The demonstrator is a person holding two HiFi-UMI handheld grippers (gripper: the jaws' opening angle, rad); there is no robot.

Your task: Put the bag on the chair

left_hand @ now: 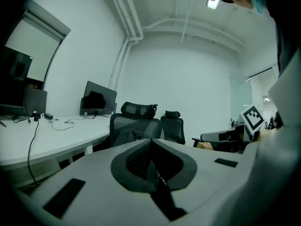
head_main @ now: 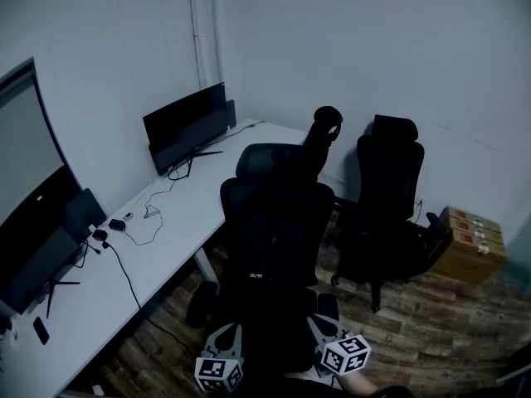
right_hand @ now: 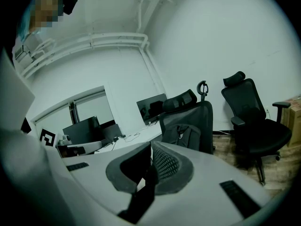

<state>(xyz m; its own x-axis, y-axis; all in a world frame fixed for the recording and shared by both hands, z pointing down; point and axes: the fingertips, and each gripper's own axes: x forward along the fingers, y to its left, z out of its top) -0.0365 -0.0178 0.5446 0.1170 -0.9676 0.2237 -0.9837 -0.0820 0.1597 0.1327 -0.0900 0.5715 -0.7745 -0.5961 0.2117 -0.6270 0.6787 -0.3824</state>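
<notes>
Left tool (left_hand: 150, 149): both pads pressed flat together along their length, nothing between them. Right tool (right_hand: 151, 152): pads likewise closed on each other, nothing held. In the head view both tools sit at the frame's 6 o'clock, directly behind the near office chair (head_main: 278, 222), apart from it.

The near office chair stands mid-frame, its backrest and headrest turned toward the camera. It is pulled up beside the inner corner of the white L-shaped surface (head_main: 191, 214).

Bag (right_hand: 184, 134): in the right gripper view a dark, rounded, strapped form shows at the middle of this chair's backrest. I take it for the bag on the chair, seen through the mesh; a lumbar fitting cannot be ruled out. The head view is too dark to separate it from the chair.

Second office chair (head_main: 386, 197): at 2 o'clock from the first, near the wall, unoccupied. Cardboard boxes (head_main: 470, 243): stacked on the wood floor (head_main: 431, 322) at 3 o'clock, just beside that chair.

On the surface, a monitor (head_main: 187, 127) stands at 10 o'clock. Loose cables (head_main: 153, 214) lie at 9 o'clock.
</notes>
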